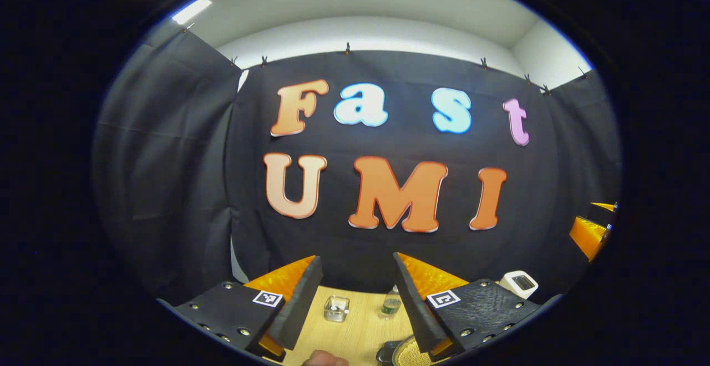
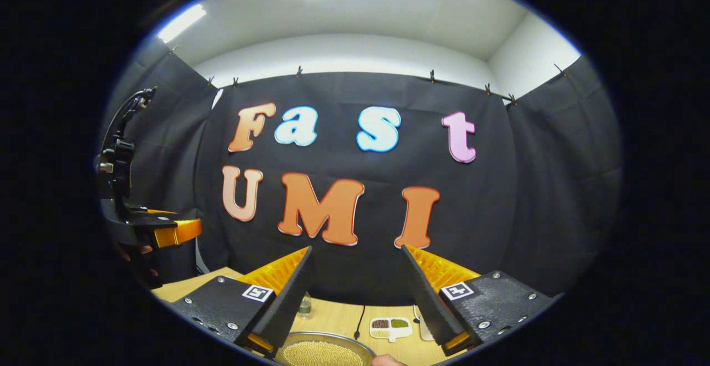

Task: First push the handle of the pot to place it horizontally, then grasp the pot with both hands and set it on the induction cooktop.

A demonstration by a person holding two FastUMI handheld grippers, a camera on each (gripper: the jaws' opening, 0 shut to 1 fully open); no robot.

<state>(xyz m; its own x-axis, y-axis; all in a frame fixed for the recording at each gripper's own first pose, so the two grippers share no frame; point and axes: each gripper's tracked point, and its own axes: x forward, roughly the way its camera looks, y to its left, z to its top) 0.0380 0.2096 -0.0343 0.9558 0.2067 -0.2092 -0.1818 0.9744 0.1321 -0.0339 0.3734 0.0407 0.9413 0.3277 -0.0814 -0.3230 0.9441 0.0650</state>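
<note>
A: Left gripper (image 1: 355, 294) held high and level, aimed at the booth wall rather than down at the worktop (image 1: 355, 335); jaws set wide, nothing between them. Likely a ready stance, no part of the task begun.

B: Right gripper (image 2: 358, 294) likewise raised, jaws wide and empty. Pot (image 2: 324, 351) seen just below and between its fingers at the bottom edge: metal rim, filled with small yellowish grains. Handle hidden, so orientation impossible to tell.

A: Same pot (image 1: 410, 354) glimpsed at the lower edge of the left gripper view, under the right-hand finger, a dark stub beside its rim, possibly the handle. Not touched by either gripper.

B: Farther back on the worktop: small glass container (image 1: 336, 308), bottle (image 1: 391, 304), white device (image 1: 520, 283) near the wall. Divided dish (image 2: 391, 327) of sorted grains and a dark cable (image 2: 359, 321) in the right gripper view. Induction cooktop not identifiable.

A: Reason for the wide jaws, presumably: room to close over the rim on both sides later, and a broad finger face for pushing the handle first.

B: Loose fill calls for a level, matched lift, or grains spill.
</note>
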